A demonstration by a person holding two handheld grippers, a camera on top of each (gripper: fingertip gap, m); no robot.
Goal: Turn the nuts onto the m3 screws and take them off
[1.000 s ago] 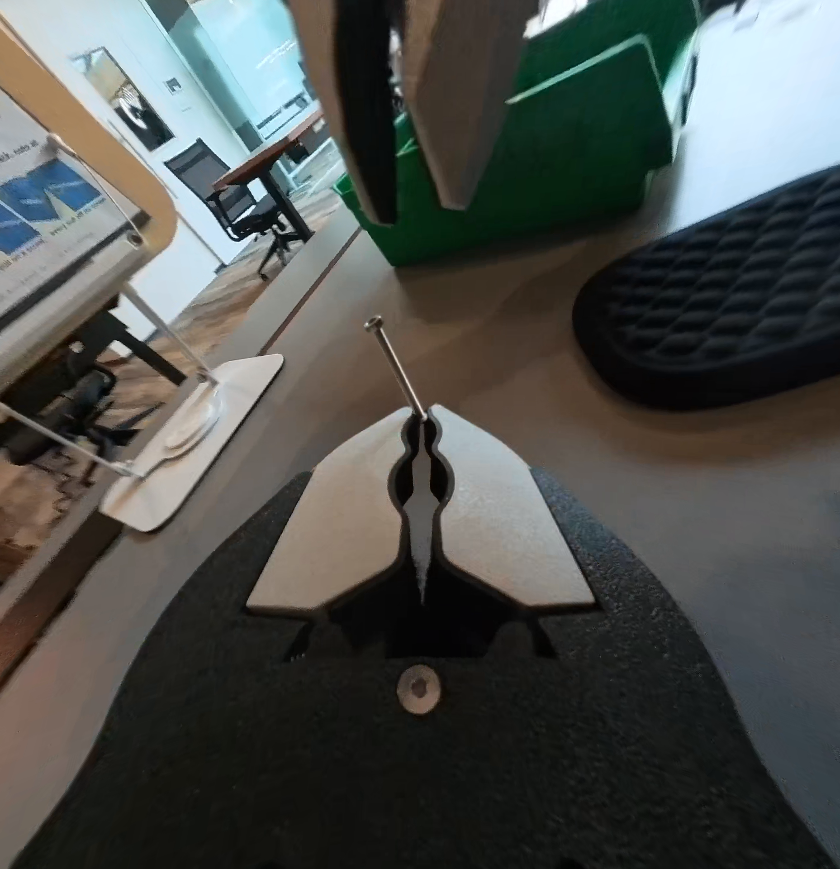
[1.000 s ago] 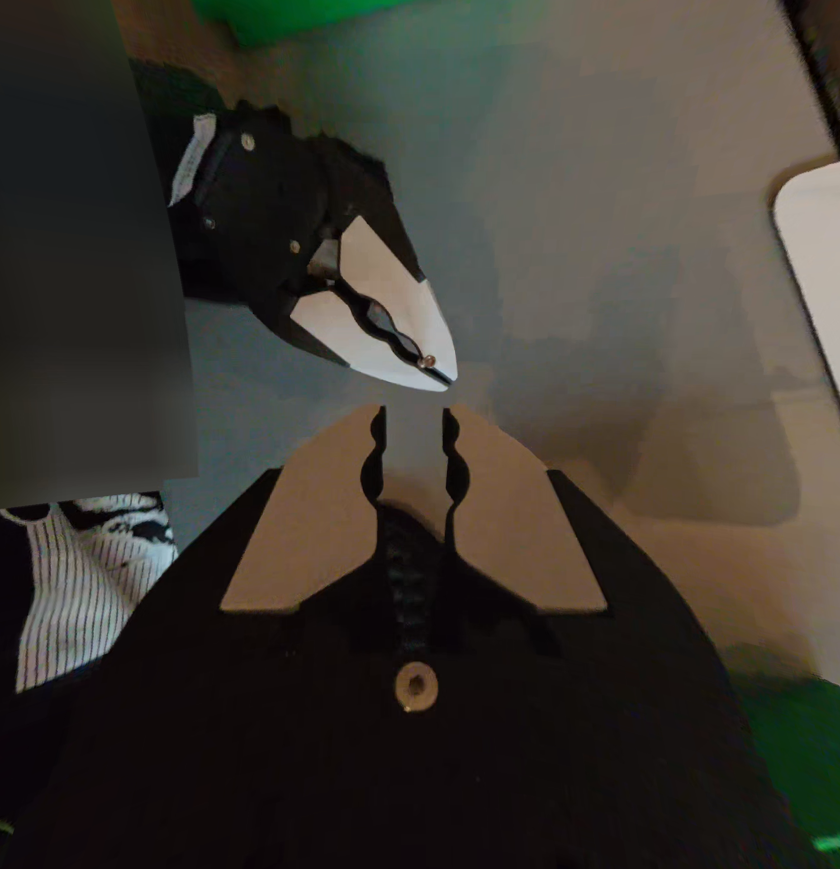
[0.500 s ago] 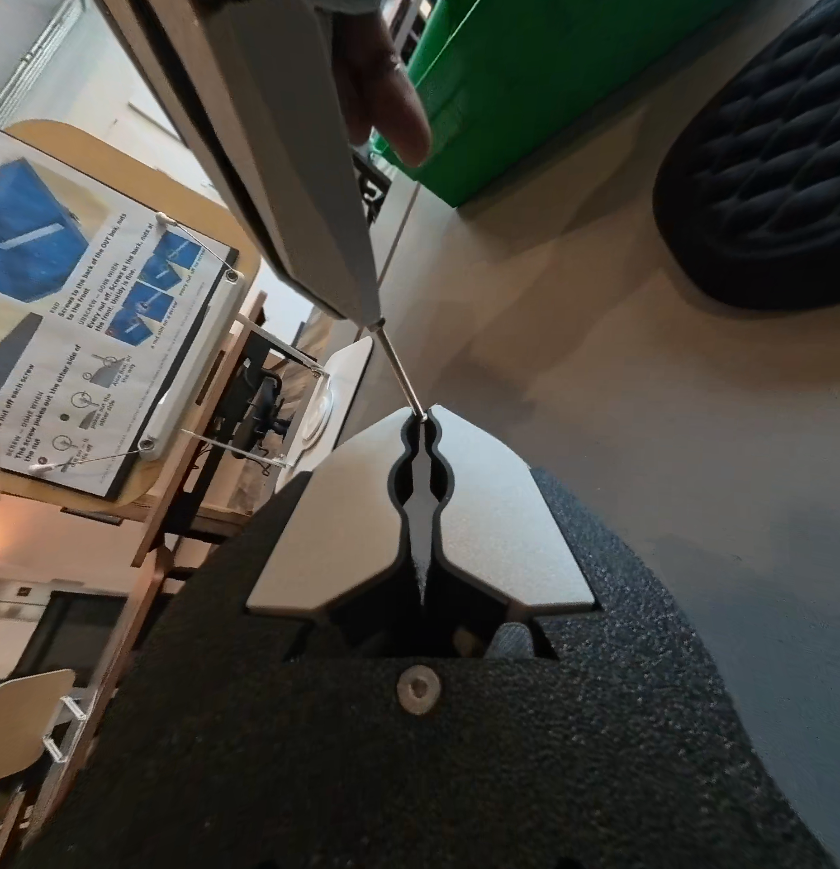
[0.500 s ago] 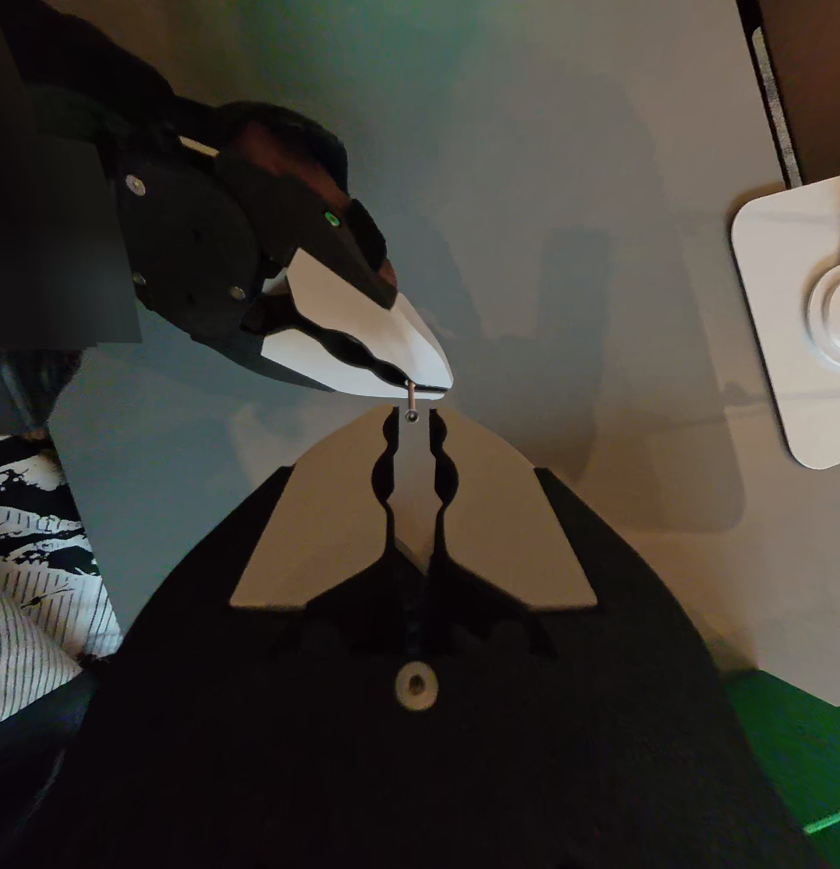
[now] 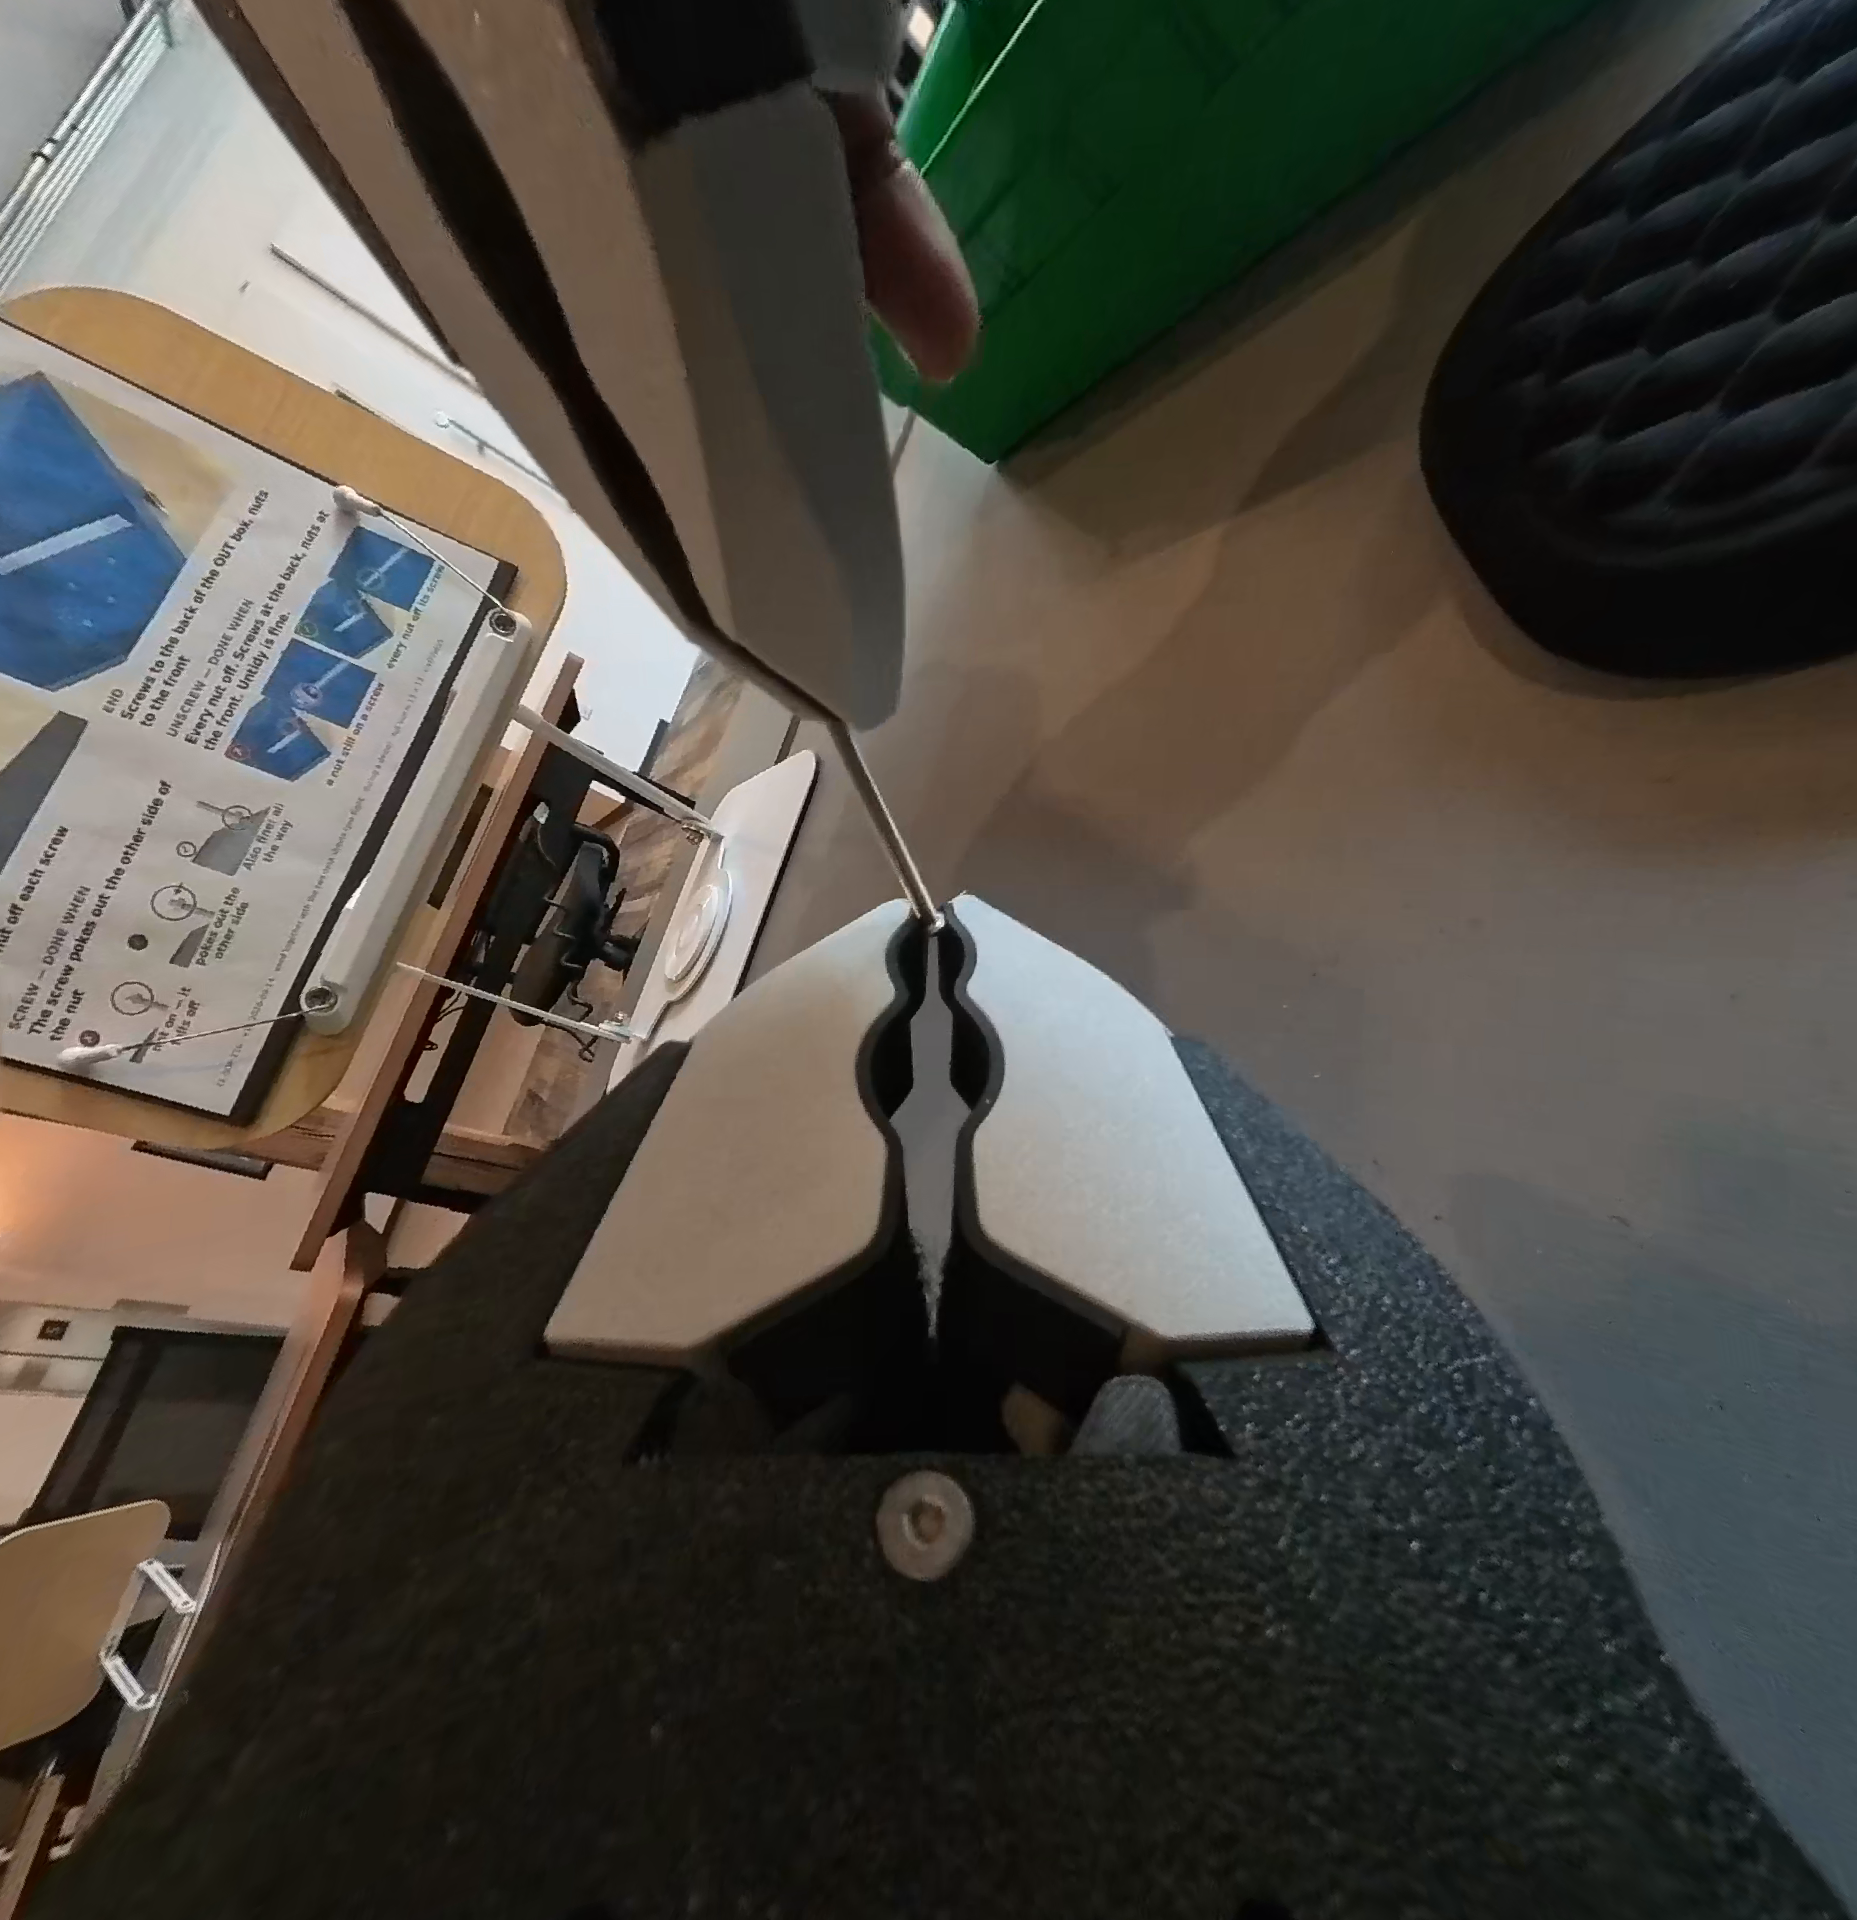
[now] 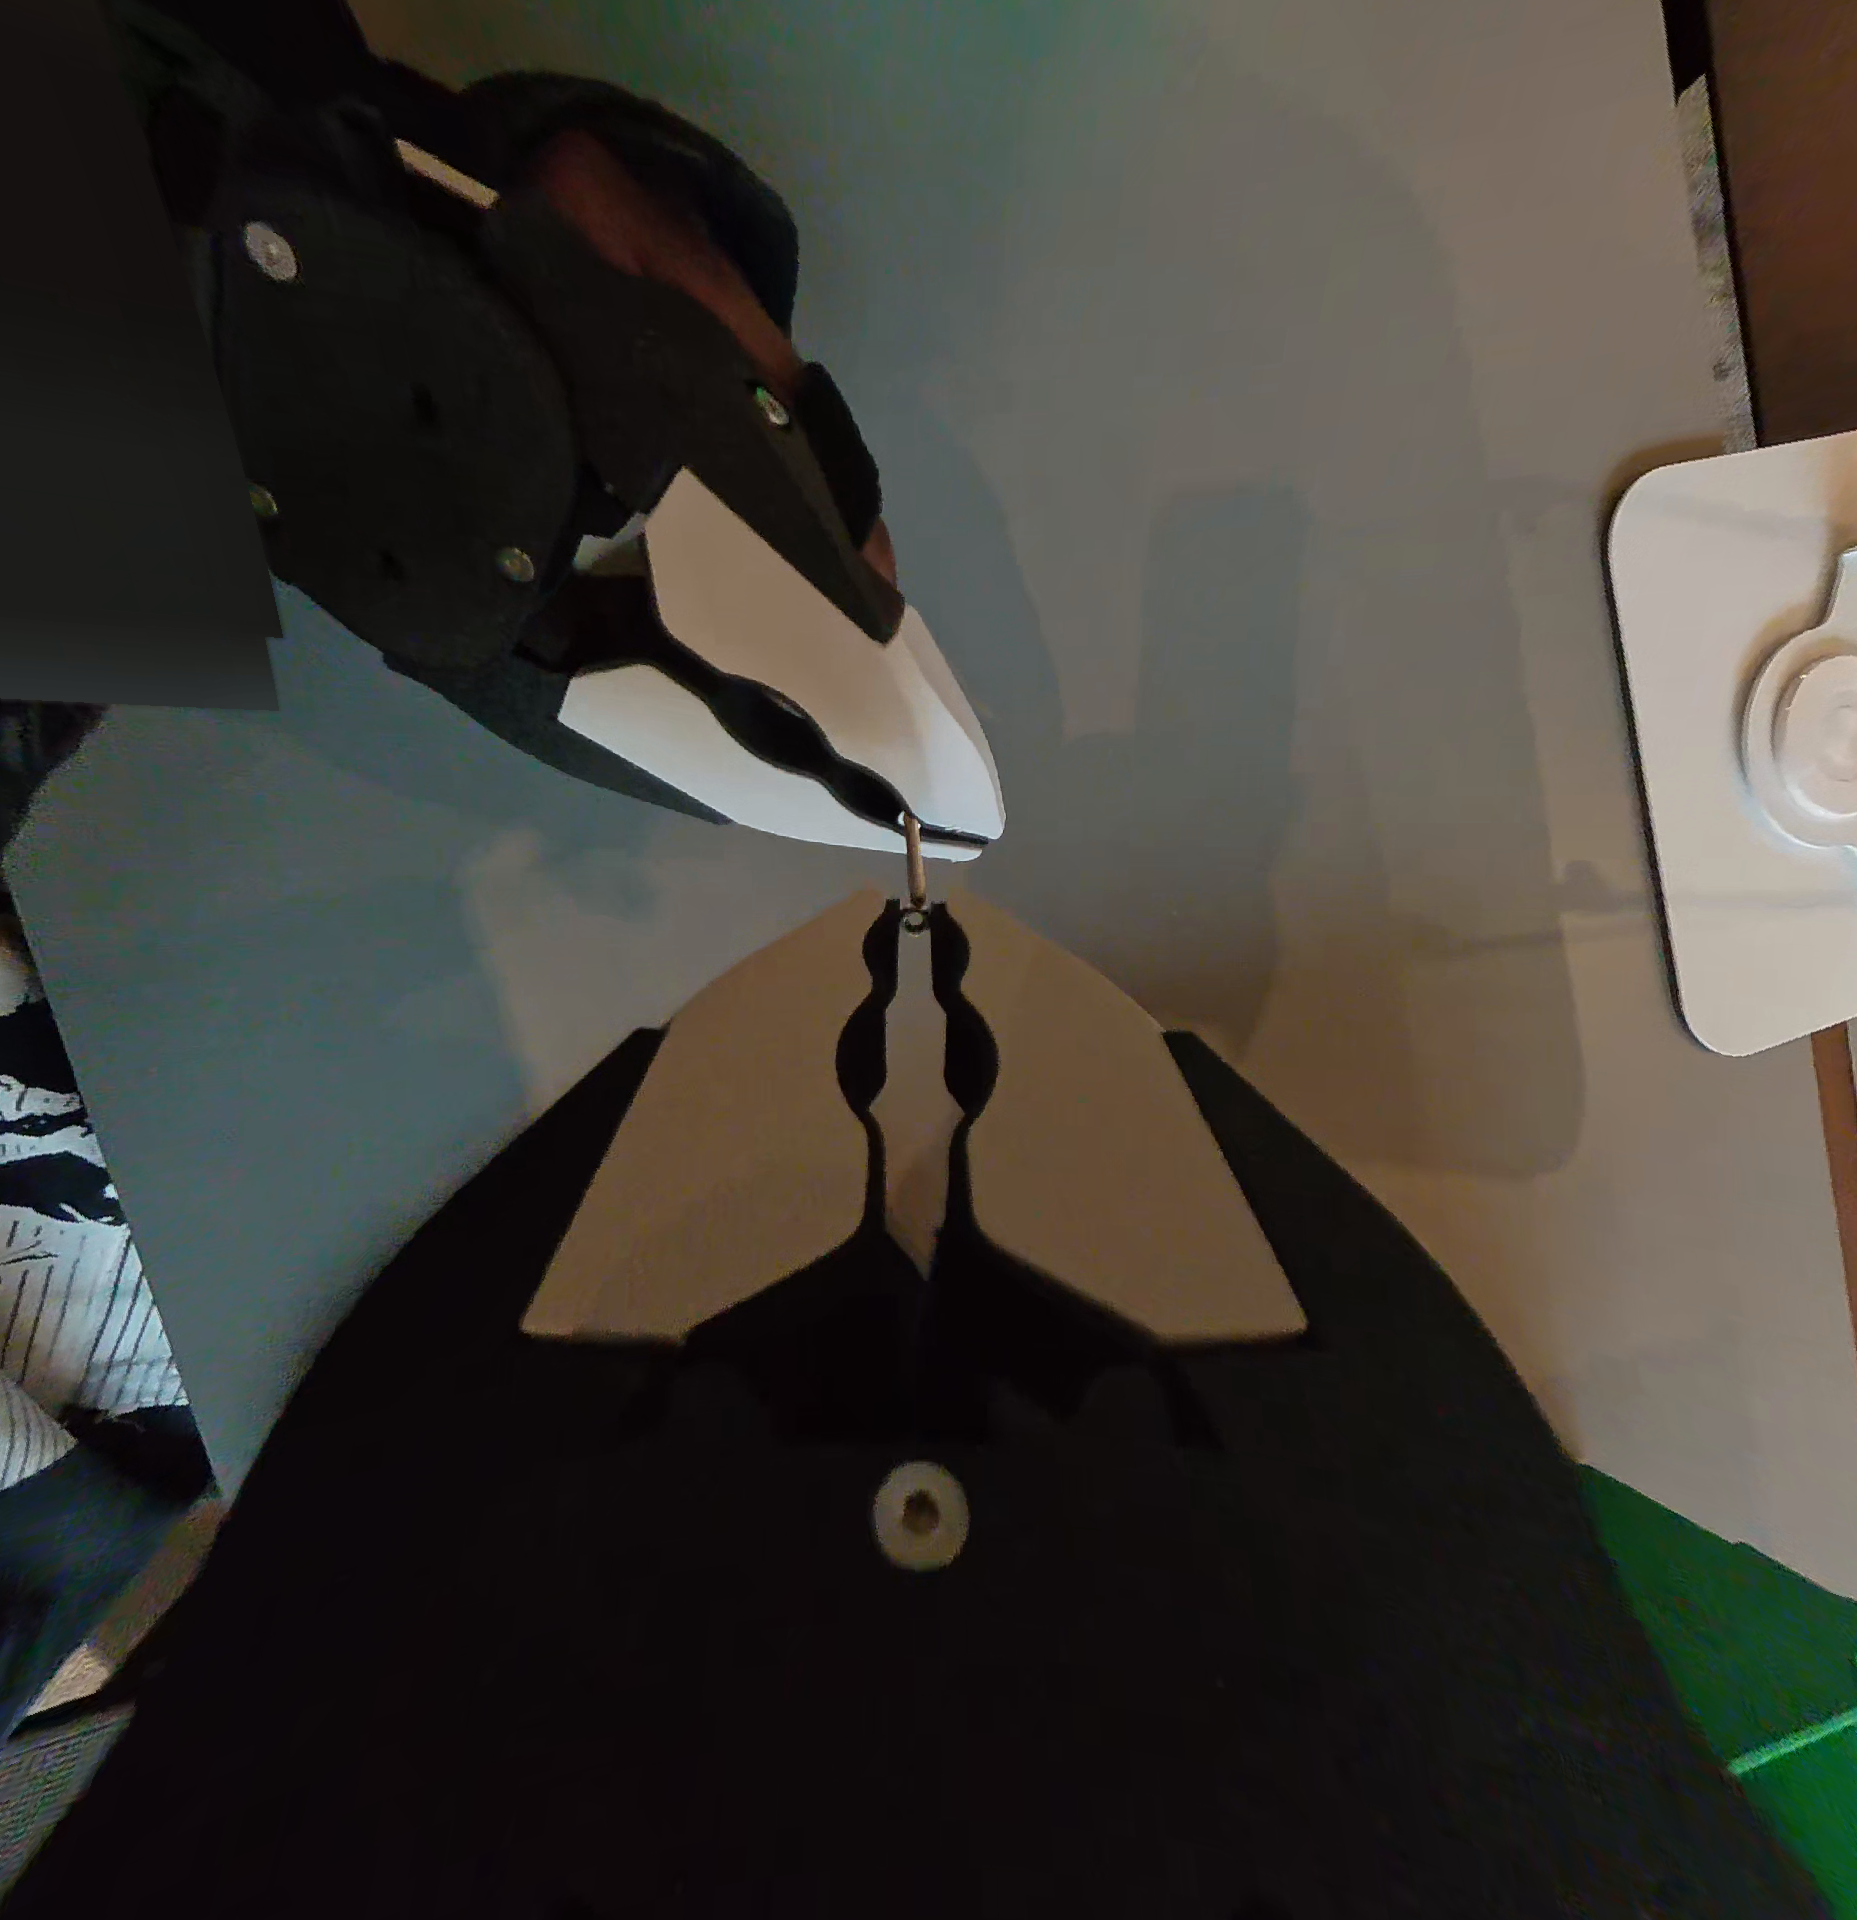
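Right gripper (image 6: 913,920) fingers now closed on screw (image 5: 882,821) head — left gripper (image 5: 929,920) unchanged.

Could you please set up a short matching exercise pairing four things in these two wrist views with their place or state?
Things:
1. left gripper
2. right gripper
3. green bin
4. black quilted pad

States or places:
A. lies flat on the table, at the upper right of the left wrist view
B. closed on the thin end of the screw
C. stands behind a person's fingertip
D. closed on the screw's head end

Pairs: 1-B, 2-D, 3-C, 4-A
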